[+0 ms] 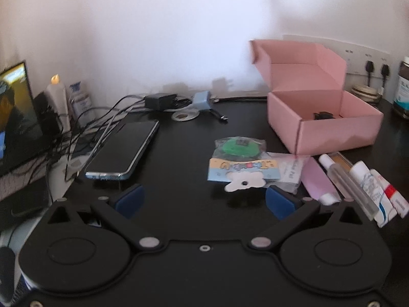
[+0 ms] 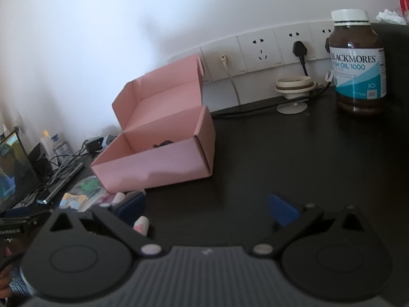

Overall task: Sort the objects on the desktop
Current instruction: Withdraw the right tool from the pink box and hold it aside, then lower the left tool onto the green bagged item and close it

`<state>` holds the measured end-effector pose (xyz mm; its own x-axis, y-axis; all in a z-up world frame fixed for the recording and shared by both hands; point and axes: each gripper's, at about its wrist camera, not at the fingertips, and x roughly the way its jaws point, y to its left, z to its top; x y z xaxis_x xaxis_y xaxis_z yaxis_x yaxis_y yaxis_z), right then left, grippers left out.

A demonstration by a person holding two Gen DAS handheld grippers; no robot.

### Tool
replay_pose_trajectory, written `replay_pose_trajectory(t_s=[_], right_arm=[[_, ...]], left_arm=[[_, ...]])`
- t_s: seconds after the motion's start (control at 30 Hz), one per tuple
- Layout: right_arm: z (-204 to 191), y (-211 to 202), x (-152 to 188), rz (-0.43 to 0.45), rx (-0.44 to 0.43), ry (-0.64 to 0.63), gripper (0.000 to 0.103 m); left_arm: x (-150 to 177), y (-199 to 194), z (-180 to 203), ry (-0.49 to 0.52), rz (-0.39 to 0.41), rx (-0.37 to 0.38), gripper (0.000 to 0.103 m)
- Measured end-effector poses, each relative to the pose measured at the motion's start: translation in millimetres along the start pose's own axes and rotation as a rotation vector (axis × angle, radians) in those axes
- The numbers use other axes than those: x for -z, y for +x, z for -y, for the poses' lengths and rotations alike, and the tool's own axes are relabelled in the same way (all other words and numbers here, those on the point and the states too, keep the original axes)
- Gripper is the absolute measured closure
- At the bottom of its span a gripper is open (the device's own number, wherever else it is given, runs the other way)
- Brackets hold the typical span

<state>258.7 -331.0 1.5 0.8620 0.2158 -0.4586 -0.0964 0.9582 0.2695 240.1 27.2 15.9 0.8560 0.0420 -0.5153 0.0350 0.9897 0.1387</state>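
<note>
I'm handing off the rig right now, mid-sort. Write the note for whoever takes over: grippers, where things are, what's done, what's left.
Left gripper: open, empty, over the desk facing the packets.
Right gripper: open, empty, near the pink box.
Pink box: lid up, one small dark item inside.
Still out in front of the box: green packet, blue-and-yellow card packet, tubes and clear vial. Phone lies at left by the cables.
Left: nearly everything, presumably into the box.

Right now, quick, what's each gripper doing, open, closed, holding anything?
Left gripper: open, holding nothing, above the dark desk.
Right gripper: open, holding nothing, near the pink box.
</note>
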Motion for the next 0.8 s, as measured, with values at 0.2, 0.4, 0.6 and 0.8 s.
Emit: replay_pose_trajectory(t_s=[0.2,0.4,0.6,0.8], right_arm=[[0,0,0,-0.005,-0.005,0.000,0.001],[0,0,-1,-0.009,-0.009,0.002,0.001],[3,2,-1,-0.018,-0.013,0.027,0.001],[3,2,-1,-0.021,-0.013,0.025,0.001]], left_arm=[[-12,5,11,0.036,0.015,0.030,0.000],[-37,29,19,0.032,-0.015,0.023,0.000],[-54,62,15,-0.024,-0.100,0.050,0.003],[-57,87,8,-0.090,-0.179,0.091,0.012]])
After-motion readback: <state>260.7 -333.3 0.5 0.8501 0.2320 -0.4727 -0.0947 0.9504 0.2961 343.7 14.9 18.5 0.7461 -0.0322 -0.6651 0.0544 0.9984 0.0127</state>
